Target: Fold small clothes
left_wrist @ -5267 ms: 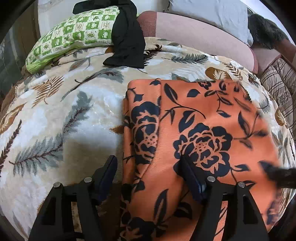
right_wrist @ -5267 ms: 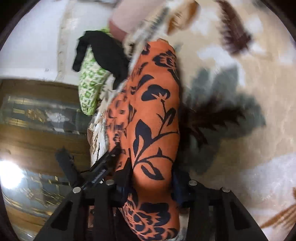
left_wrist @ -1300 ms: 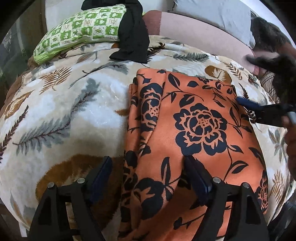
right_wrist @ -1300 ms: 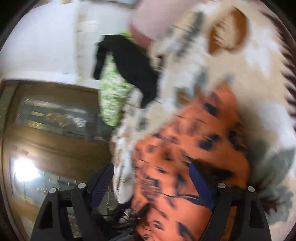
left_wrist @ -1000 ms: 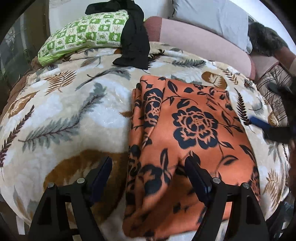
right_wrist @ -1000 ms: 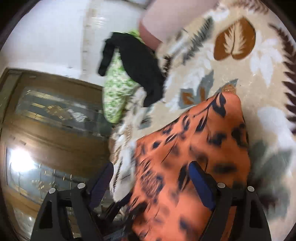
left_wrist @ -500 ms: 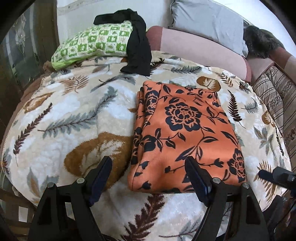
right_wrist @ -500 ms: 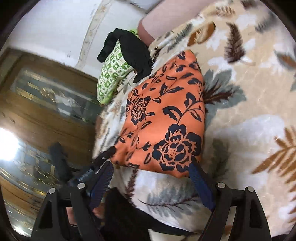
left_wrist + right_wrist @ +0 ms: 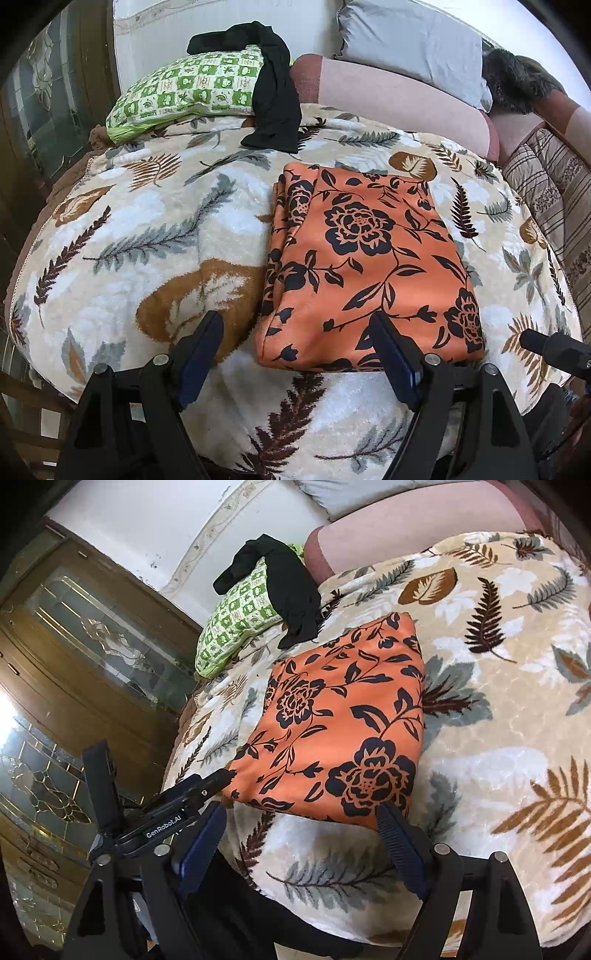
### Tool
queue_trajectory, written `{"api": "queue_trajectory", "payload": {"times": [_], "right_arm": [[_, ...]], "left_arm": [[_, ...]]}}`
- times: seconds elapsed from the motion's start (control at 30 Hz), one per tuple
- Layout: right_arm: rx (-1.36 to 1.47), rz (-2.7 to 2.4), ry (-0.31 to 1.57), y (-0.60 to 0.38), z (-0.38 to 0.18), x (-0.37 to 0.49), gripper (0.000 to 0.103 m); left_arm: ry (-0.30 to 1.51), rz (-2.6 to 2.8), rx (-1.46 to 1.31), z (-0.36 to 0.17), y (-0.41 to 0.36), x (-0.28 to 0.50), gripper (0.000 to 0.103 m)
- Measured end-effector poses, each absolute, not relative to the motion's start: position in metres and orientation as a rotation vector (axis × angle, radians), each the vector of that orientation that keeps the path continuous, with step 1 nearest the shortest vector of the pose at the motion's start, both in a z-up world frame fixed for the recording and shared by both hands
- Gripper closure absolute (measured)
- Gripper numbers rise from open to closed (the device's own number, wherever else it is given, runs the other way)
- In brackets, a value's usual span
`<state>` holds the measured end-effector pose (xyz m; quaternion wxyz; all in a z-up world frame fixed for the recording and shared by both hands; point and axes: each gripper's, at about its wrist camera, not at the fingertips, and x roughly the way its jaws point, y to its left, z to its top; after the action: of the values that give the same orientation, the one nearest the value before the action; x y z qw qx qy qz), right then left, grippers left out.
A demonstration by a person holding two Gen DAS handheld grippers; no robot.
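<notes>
Tongs (image 9: 297, 345) apart; glass-panelled cabinet (image 9: 74, 672) only rightward.

White wall (image 9: 155, 520) behind a leaf-patterned bed (image 9: 155, 221) — beside it, a wooden glass-panelled door (image 9: 85, 657).

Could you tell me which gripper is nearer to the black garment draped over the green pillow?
Neither clearly: left gripper and right gripper both sit at the blanket's near edge, the black garment far beyond the orange cloth.
</notes>
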<state>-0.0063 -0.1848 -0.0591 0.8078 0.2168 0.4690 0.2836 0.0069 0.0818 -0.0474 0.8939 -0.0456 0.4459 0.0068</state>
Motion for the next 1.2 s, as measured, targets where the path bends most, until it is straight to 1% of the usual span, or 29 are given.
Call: {"api": "queue_trajectory", "payload": {"times": [0.57,0.67,0.77,0.87,0.93,1.1,1.2], "right_arm": [[0.506,0.589,1.027,-0.19,-0.074,-0.003,0.017],[0.505,0.593,1.039,-0.189,-0.076,-0.001,0.017],[0.523,0.592,1.047,-0.191,-0.081,0.0,0.017],[0.572,0.568,1.069,-0.199,-0.094,0.007,0.017],[0.614,0.548,1.095,-0.204,-0.105,0.018,0.017],[0.733,0.505,1.159,-0.211,-0.139,0.057,0.017],[0.806,0.497,1.201,-0.208,-0.158,0.073,0.017]], "left_arm": [[0.954,0.014,-0.083,-0.06,0.082,0.012,0.022],[0.96,0.007,-0.12,-0.064,0.091,0.013,0.022],[0.973,0.003,-0.236,-0.075,0.113,0.014,0.022],[1.039,0.025,-0.364,-0.102,0.137,0.021,0.022],[1.046,0.015,-0.391,-0.109,0.142,0.024,0.022],[1.006,-0.019,-0.383,-0.104,0.14,0.03,0.021],[1.028,-0.022,-0.374,-0.118,0.139,0.039,0.019]]}}
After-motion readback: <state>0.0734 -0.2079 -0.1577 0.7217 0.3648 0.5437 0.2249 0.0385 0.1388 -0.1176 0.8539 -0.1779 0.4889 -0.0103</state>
